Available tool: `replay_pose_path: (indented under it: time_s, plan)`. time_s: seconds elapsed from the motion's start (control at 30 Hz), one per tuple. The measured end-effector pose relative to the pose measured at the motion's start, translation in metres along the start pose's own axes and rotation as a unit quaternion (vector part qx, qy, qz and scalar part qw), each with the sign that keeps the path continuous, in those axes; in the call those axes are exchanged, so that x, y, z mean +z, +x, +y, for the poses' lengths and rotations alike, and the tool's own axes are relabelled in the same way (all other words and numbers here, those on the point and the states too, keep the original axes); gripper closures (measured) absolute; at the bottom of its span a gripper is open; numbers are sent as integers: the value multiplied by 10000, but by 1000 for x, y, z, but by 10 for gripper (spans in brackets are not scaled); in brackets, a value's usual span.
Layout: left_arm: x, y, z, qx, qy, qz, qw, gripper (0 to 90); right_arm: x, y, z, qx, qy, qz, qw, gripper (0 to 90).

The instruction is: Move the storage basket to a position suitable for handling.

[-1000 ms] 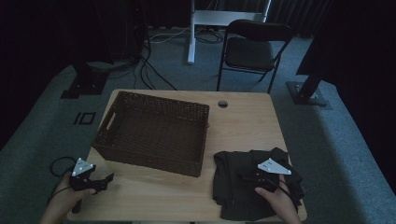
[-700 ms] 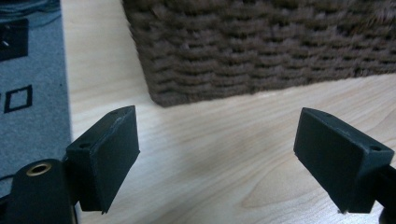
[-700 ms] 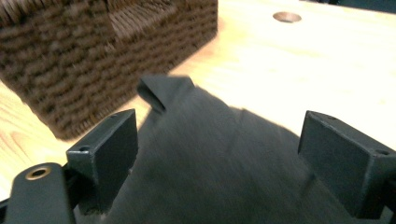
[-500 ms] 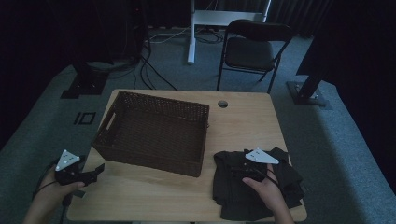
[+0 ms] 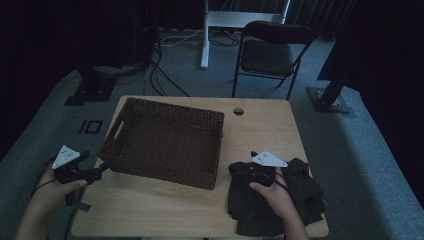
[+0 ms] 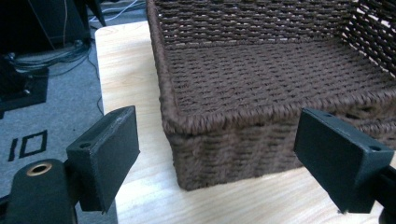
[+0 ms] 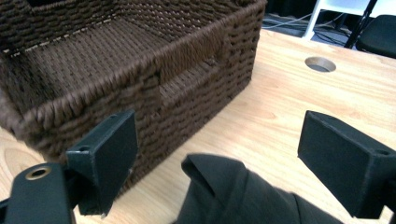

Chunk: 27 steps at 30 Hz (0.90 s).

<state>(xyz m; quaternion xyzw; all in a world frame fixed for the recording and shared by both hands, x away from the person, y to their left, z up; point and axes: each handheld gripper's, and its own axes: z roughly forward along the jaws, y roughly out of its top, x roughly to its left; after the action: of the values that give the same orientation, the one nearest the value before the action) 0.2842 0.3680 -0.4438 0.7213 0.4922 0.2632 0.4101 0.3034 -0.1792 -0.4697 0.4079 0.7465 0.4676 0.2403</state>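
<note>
We judge nothing is packed yet: the basket sits empty on the counter, dark clothes piled near right. Our right gripper hovers over them, jaws wide; our left gripper, jaws wide, faces the basket's near-left corner.

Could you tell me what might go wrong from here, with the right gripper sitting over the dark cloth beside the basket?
The dark cloth lies bunched in folds, so the open right gripper might pinch only one layer and drag the rest. The wicker basket stands close beside it; a lifted cloth could snag on its rim. The left gripper, also open, faces a basket corner at the table edge and could nudge it.
</note>
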Motion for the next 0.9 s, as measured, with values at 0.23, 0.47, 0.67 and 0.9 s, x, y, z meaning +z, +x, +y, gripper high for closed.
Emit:
replay_pose_path:
  time_s: [0.23,0.47,0.67,0.9]
  plan:
    - [10,6,9,-15,35,64,10000,147,9,7,10,-20,-59,58,10000,119]
    - [25,12,19,-92,66,11,9999,147,18,17,22,-37,-111,126,9999,120]
    - [37,18,23,-187,126,14,9997,147,25,25,32,-30,-161,170,9997,120]
    - [51,25,25,-189,262,28,9995,148,45,33,35,106,-77,125,9998,124]
